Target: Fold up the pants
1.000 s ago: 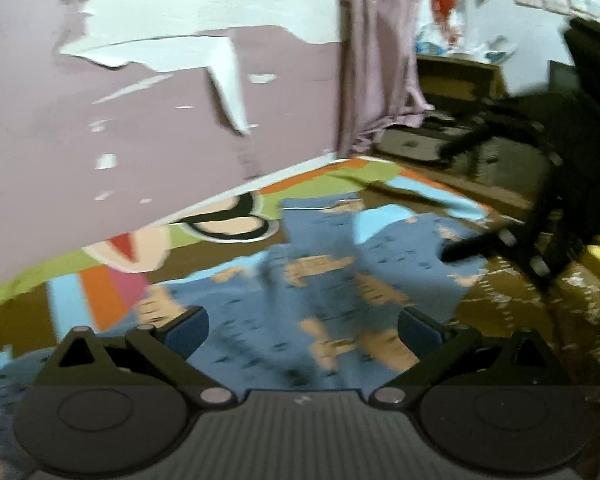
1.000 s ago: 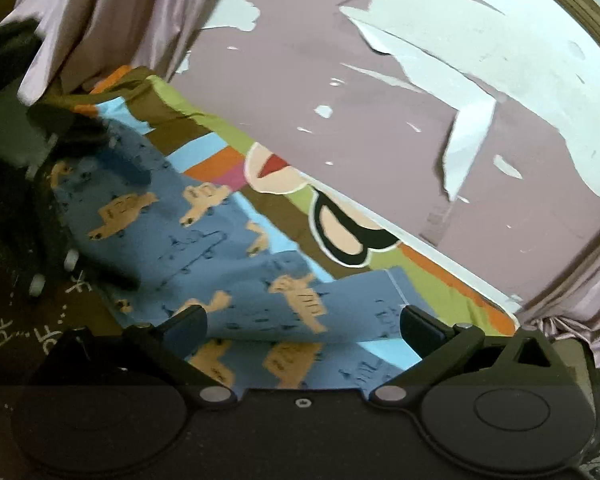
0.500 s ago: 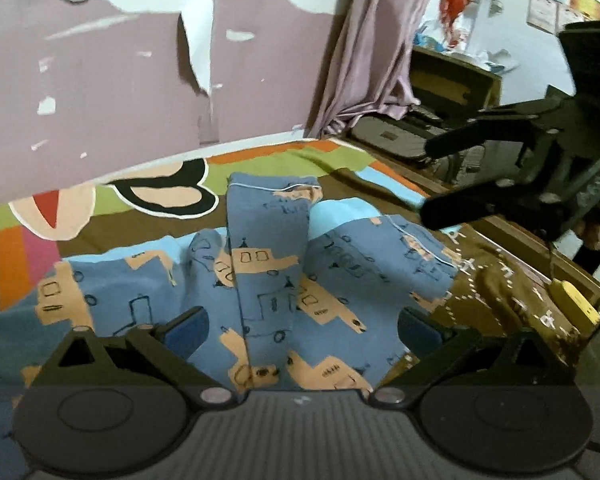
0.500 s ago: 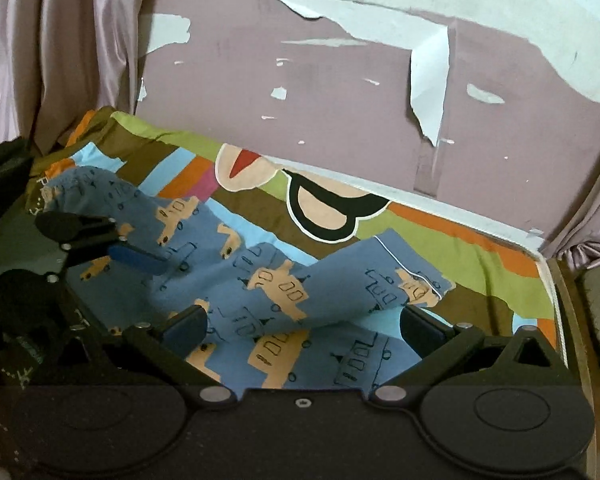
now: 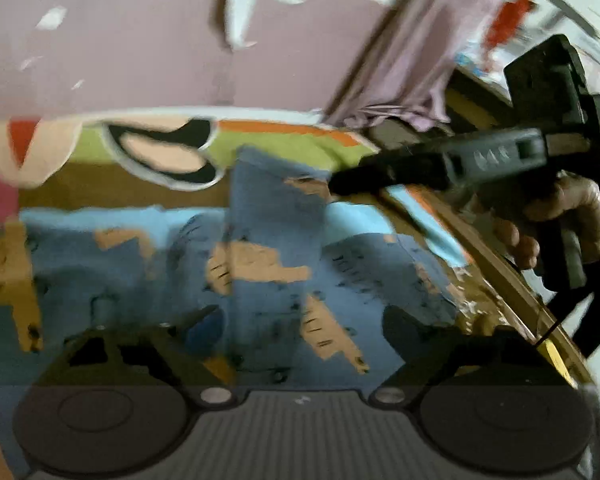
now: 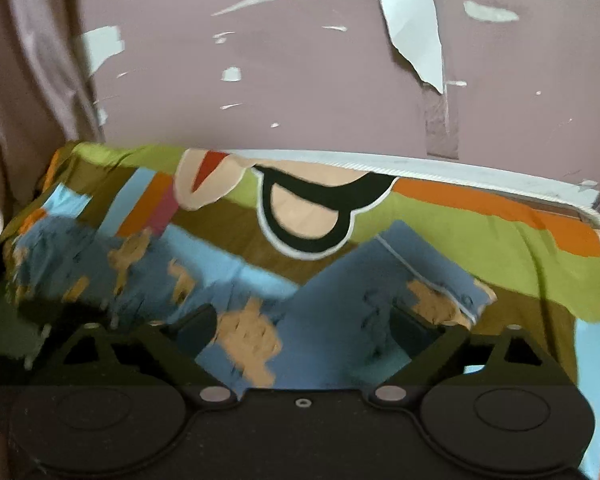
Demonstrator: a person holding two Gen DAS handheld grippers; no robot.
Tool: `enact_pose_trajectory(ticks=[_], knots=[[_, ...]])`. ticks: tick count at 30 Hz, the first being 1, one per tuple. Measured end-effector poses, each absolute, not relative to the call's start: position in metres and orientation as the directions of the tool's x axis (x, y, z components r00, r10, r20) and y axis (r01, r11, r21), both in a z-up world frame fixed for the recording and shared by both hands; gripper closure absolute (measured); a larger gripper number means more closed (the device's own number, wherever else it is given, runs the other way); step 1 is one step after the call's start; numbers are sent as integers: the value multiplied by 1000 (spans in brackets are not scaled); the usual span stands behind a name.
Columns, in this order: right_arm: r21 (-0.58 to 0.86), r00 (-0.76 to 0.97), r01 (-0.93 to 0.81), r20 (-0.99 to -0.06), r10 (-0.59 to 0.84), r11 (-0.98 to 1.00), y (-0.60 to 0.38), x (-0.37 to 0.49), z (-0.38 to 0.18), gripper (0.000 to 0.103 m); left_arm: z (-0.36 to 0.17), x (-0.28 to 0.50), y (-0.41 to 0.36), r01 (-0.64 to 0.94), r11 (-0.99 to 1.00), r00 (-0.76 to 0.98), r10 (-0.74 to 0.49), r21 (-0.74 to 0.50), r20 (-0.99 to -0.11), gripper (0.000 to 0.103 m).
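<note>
The left gripper [image 5: 296,320] and the right gripper [image 6: 300,324] each stood with fingers spread apart, empty, above the blue patterned pants [image 5: 276,248] lying rumpled on the colourful bedsheet [image 6: 480,232]. One leg ran straight ahead from the left gripper toward the wall [image 6: 320,92]; from the right gripper it slanted up to the right, its hem nearest that gripper

Place: you are in a lived-in home bedroom.
Bed: a mattress [image 6: 480,178] lies under a bright cartoon-print sheet [image 6: 480,240], pushed up against the wall.
Wall: mauve wall [image 6: 300,80] whose covering peels off in white patches.
Curtain: pale pink curtain [image 5: 412,64] hanging beside the bed.
Clutter: blurred shelves with red items at your far right in the left wrist view.
</note>
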State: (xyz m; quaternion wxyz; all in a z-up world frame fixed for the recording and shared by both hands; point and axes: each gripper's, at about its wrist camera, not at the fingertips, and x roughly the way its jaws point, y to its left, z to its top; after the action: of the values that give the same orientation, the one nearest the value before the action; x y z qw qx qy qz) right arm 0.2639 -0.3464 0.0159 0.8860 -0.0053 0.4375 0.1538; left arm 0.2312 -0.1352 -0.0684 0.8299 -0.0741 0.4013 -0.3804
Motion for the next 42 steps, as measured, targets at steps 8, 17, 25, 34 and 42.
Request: enact_pose_trajectory(ticks=[8,17,25,34,42], knots=[[123,522,-141,-834,180,982,-328,335,-21,38,-84,246,-126,470,741,377,-659,-479,-651,46],[7,462,-27,-887,19,1000,-310,367,-58,61,-84,260,-146,421,805,373,-574,-419,-729,90],[84,571,44,-820,44,996,-338,337,-41,102,-75,253,-150,457,812,395,-552,-364,-734,103],[288,760,146,-645,79,946,-397,219,28,102,-40,211,-175,651,724,416,-593,-230,-690,103],[480,789,370,-615,5,795,-440,94,1,102,-43,162,-209,804,591,367,-582,-68,-726,103]])
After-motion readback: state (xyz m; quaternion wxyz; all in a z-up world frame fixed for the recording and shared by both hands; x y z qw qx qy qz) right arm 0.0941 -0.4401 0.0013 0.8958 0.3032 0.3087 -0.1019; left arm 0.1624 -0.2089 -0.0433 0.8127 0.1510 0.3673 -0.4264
